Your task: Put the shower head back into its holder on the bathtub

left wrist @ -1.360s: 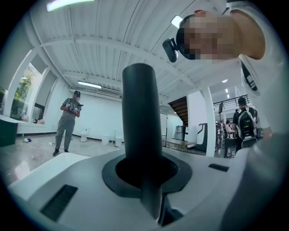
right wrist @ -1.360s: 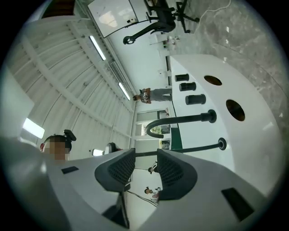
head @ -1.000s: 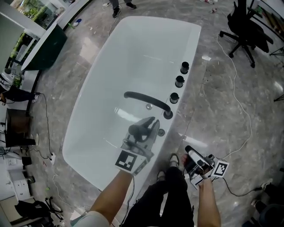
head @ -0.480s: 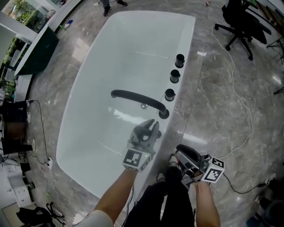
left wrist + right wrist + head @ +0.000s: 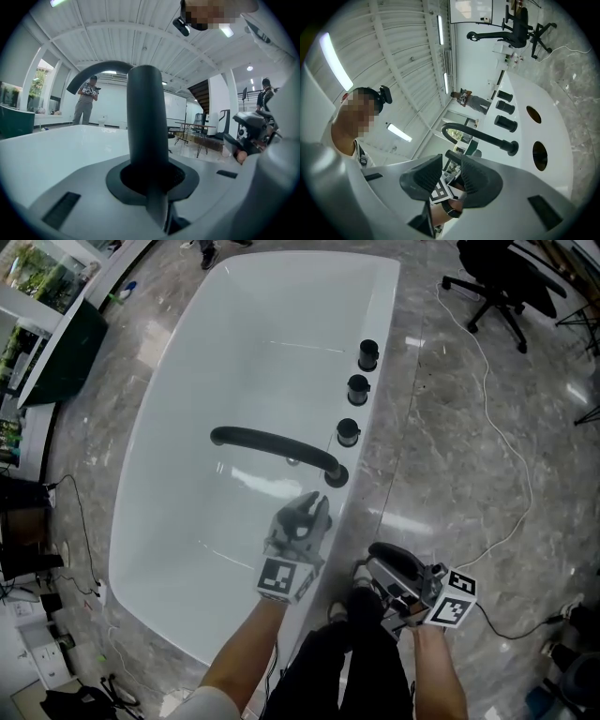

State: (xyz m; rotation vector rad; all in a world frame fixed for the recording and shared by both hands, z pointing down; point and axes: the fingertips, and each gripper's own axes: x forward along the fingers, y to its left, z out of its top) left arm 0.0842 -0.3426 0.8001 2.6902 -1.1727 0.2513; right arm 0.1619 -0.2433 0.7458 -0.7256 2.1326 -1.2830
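Observation:
The white bathtub has a black arched spout and three black knobs along its right rim. My left gripper hangs low over that rim just in front of the spout's base. It is shut on the dark cylindrical shower head, which stands upright between the jaws of the left gripper. Two dark round openings show in the rim in the right gripper view. My right gripper is off the tub by my legs. The jaws of the right gripper are closing with nothing between them.
A grey marble floor surrounds the tub, and a white cable trails across it. A black office chair stands at the far right. A dark green cabinet sits to the left. A person stands beyond the tub's far end.
My left gripper has sunk toward the tub rim with the shower head in it. The right gripper has rolled a little and its jaws have narrowed.

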